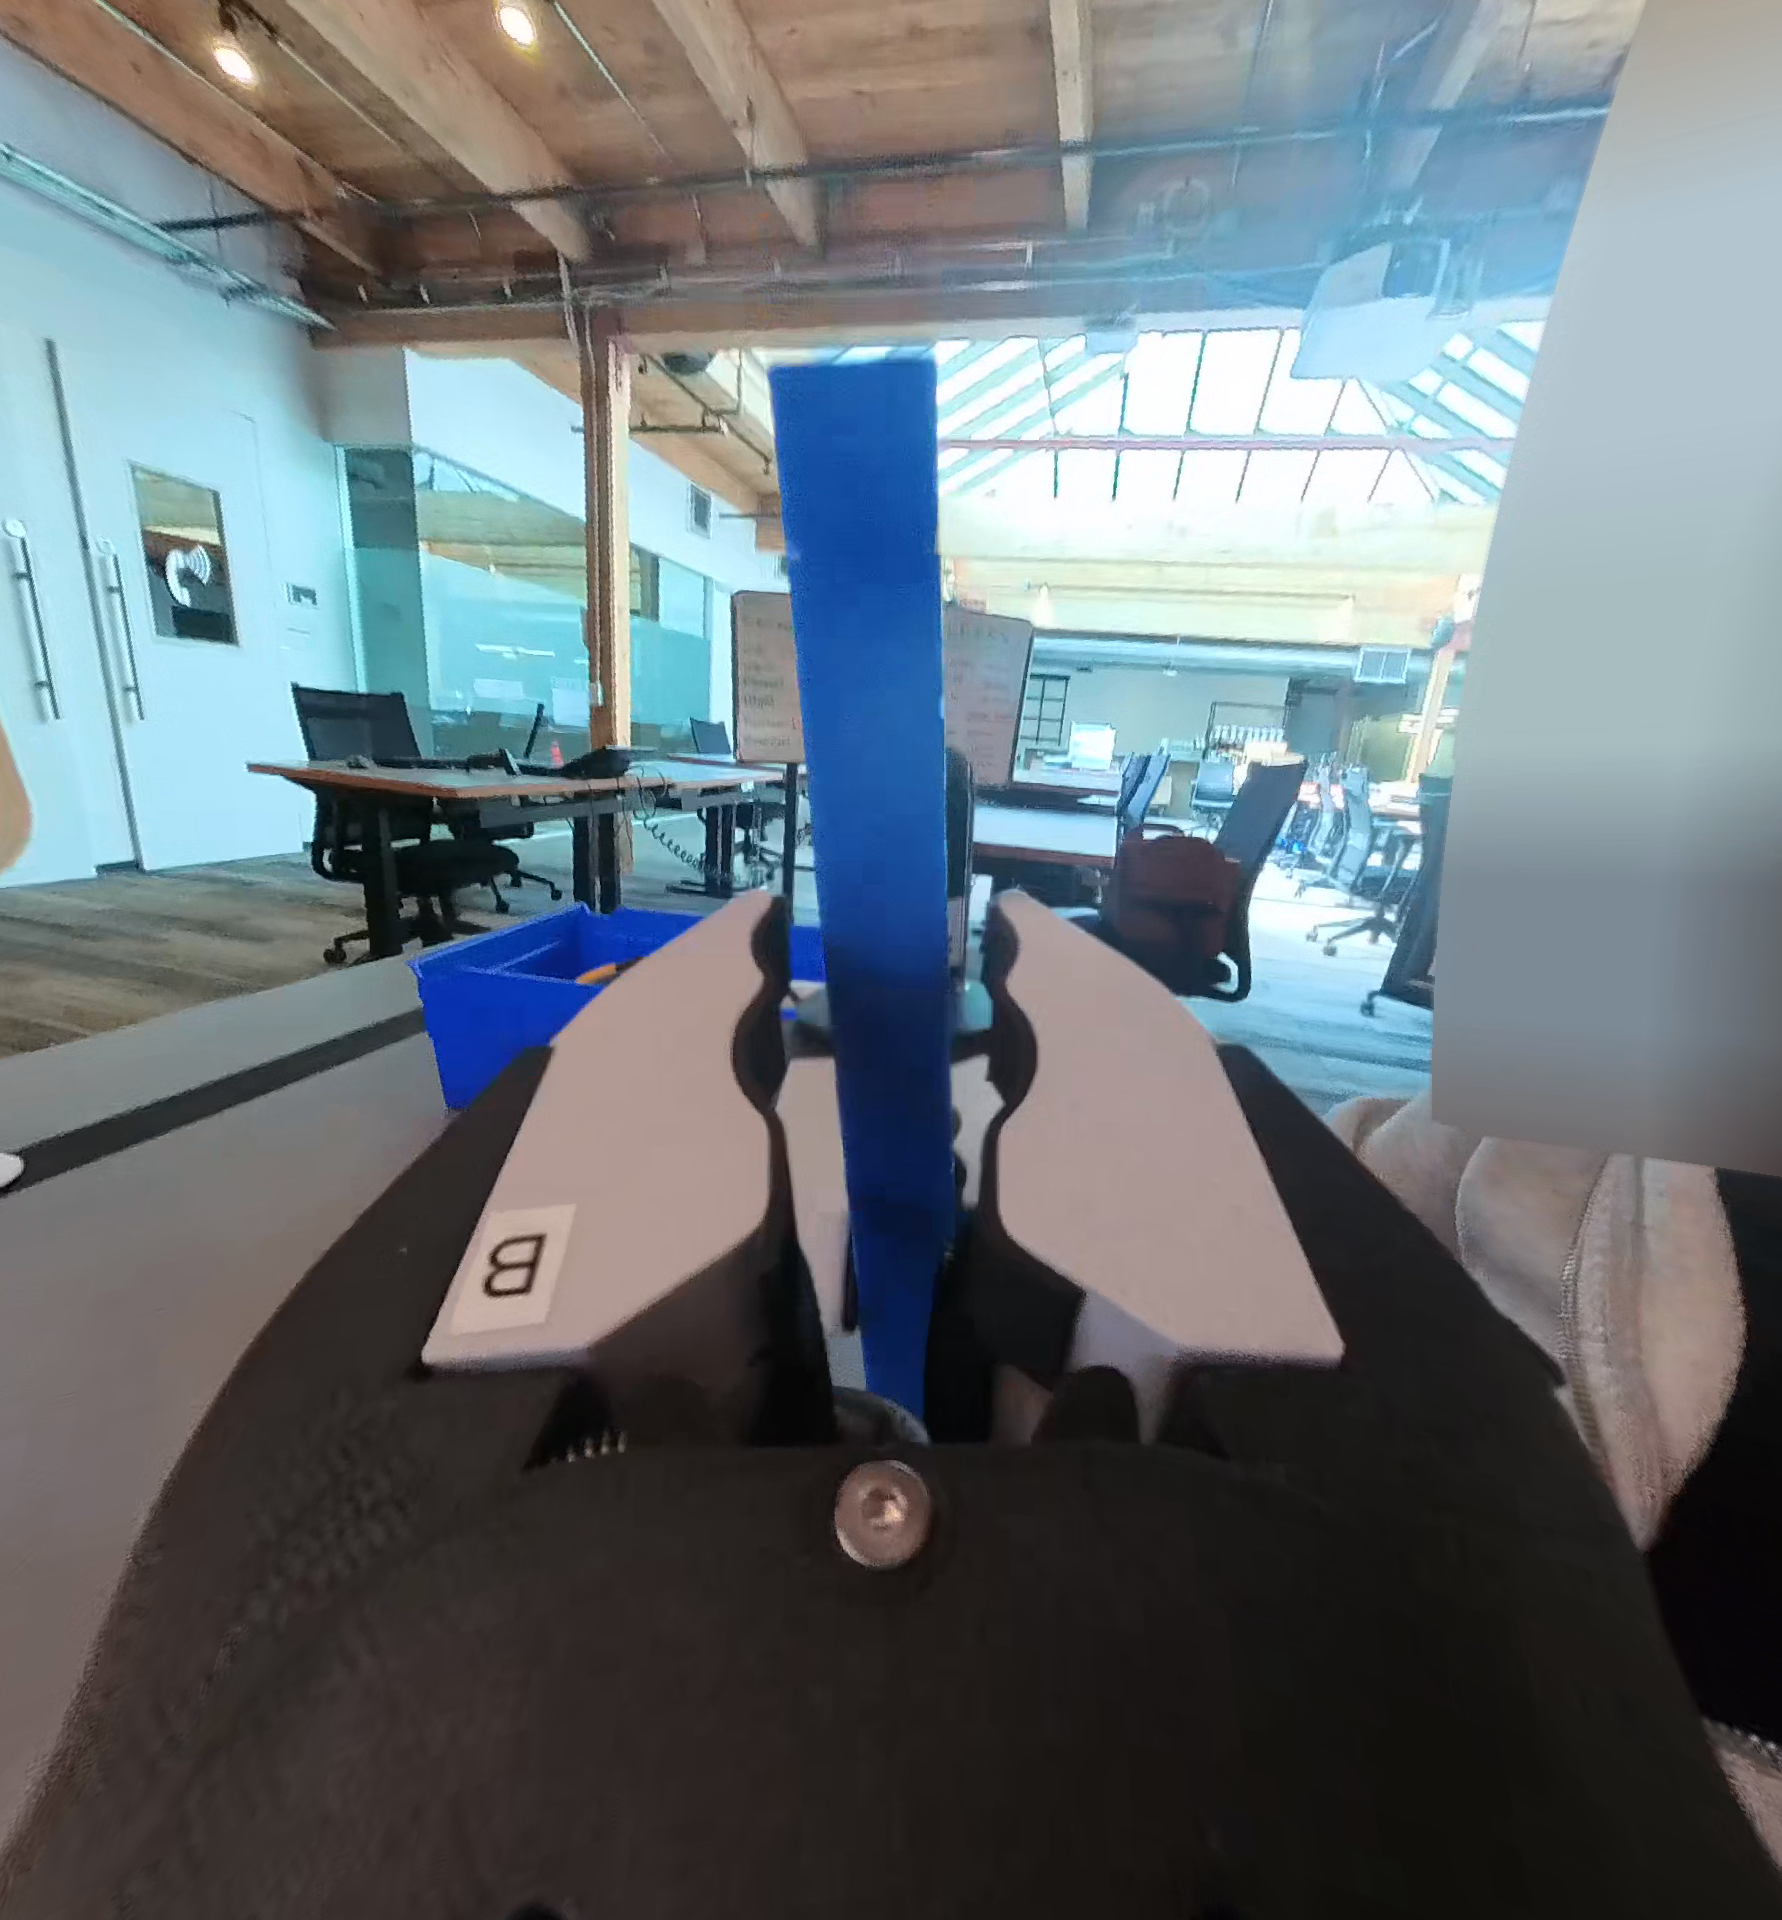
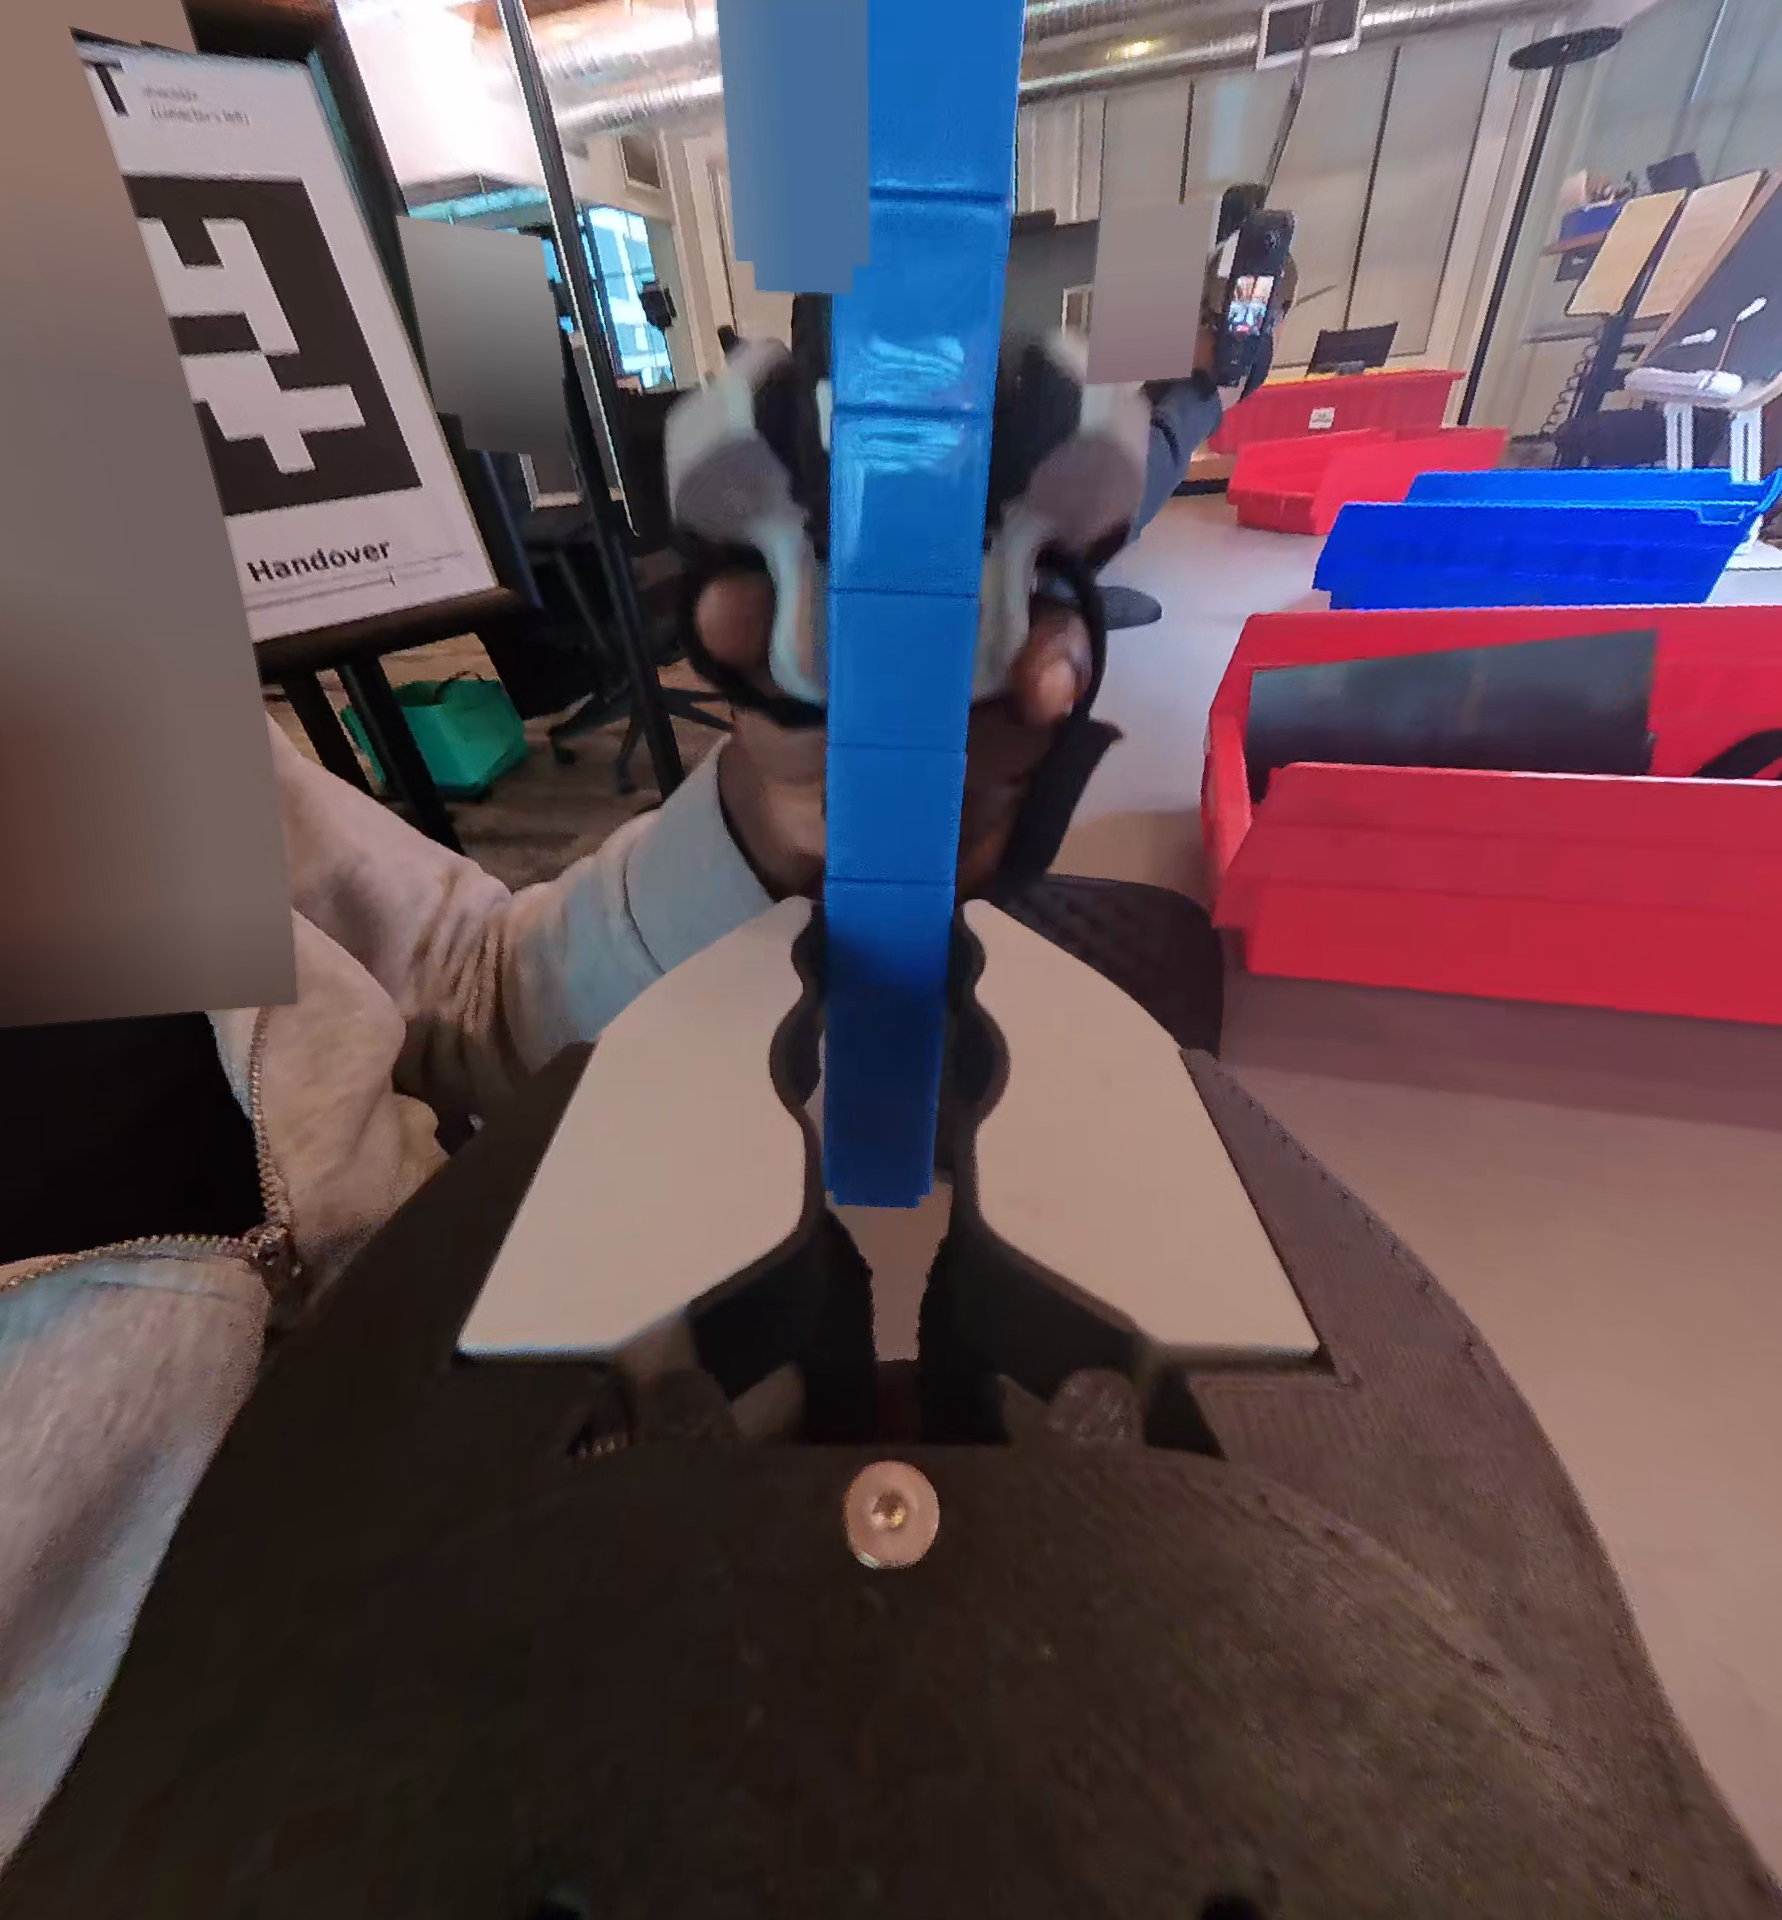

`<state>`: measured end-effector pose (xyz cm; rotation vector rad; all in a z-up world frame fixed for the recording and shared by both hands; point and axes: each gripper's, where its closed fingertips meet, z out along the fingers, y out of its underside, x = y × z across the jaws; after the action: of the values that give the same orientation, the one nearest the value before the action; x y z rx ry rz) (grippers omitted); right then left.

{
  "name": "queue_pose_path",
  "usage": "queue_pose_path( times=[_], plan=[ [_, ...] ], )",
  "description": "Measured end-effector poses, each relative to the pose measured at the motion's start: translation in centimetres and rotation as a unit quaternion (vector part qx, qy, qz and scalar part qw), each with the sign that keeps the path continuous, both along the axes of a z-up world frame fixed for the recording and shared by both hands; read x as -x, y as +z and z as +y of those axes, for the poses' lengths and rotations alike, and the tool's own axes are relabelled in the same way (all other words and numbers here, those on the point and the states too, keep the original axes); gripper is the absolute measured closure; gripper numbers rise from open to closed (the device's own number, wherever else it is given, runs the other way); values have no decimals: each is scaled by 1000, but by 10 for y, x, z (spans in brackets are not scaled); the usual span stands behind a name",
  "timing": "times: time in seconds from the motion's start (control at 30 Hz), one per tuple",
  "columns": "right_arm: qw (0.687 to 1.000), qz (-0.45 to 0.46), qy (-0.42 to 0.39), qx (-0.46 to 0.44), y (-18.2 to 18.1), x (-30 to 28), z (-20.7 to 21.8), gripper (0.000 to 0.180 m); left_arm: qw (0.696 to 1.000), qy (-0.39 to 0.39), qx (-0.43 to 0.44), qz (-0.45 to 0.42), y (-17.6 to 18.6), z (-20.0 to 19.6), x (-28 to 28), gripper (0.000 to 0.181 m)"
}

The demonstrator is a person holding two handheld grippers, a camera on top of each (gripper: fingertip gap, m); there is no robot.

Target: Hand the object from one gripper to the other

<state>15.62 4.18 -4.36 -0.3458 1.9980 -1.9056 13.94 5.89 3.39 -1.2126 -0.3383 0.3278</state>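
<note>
We see a long blue bar built of stacked plastic blocks (image 2: 892,727) caught mid-exchange between two handheld tools. In the right wrist view, our right gripper (image 2: 889,935), with pale grey fingers (image 2: 679,1174) on a black body, is pinching the near end of the bar, its black inner pads pressed against both sides. Farther along the same bar, the left gripper (image 2: 902,499) appears blurred, gripped by a person's hand (image 2: 773,790) in a light grey zip-up sleeve (image 2: 471,935), its fingers flanking the bar. In the left wrist view, the left gripper (image 1: 882,935) stands spread slightly wider than the blue bar (image 1: 866,727), which runs up between its grey fingers (image 1: 658,1143) with a gap showing on either side; we cannot tell whether any pad touches it. A blue plastic bin (image 1: 513,987) sits on the grey desk (image 1: 139,1195) just beyond that gripper. To the right in the right wrist view, red plastic bins (image 2: 1531,831) and a second blue bin (image 2: 1531,540) line the desk (image 2: 1489,1195).
</note>
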Motion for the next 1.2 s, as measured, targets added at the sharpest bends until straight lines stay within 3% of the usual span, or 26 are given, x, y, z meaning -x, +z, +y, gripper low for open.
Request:
queue_pose_path(
  times=[0.07,0.2,0.27,0.3,0.37,0.4,0.43,0.53,0.63,0.7,0.73,0.8,0.9,0.97,1.03,1.2],
  plan=[
    [1000,9,0,-4,-2,-2,-1,158,1000,-7,4,5,9,-5,-4,159],
    [1000,-12,3,18,6,-2,0,156,1000,3,12,6,16,-6,-5,159],
    [1000,-12,8,3,1,-2,1,129,1000,8,3,6,21,-10,-4,159],
    [1000,-9,13,-13,-4,-2,1,125,1000,7,3,5,22,-11,-4,159],
    [1000,-1,17,-24,-9,-5,-2,131,1000,12,6,3,25,-15,-2,159],
    [1000,7,13,-22,-11,-5,-3,151,1000,10,9,3,25,-16,-3,159],
    [1000,14,5,-17,-11,-3,-3,158,1000,2,11,1,26,-15,-5,159],
    [1000,12,6,-19,-10,-1,-2,158,999,8,33,6,26,-15,-5,159],
    [999,13,12,-28,-13,-2,-1,158,999,15,30,13,41,-20,-5,136],
    [999,17,15,-33,-15,-3,-2,158,999,20,43,16,48,-24,-7,140],
    [999,20,19,-34,-15,-5,-1,158,998,27,48,24,51,-26,-7,158],
    [999,20,14,-26,-13,-5,-1,158,998,26,49,22,53,-26,-10,158],
    [1000,-6,-1,21,3,2,1,157,998,45,-2,51,66,-33,-12,158],
    [997,-48,-5,68,20,9,6,132,994,59,-62,67,78,-47,-14,159],
    [993,-80,0,91,29,12,10,120,987,67,-121,79,88,-63,-17,159],
    [984,-90,-16,150,43,16,13,132,976,75,-188,78,90,-79,-18,159]
  ],
)
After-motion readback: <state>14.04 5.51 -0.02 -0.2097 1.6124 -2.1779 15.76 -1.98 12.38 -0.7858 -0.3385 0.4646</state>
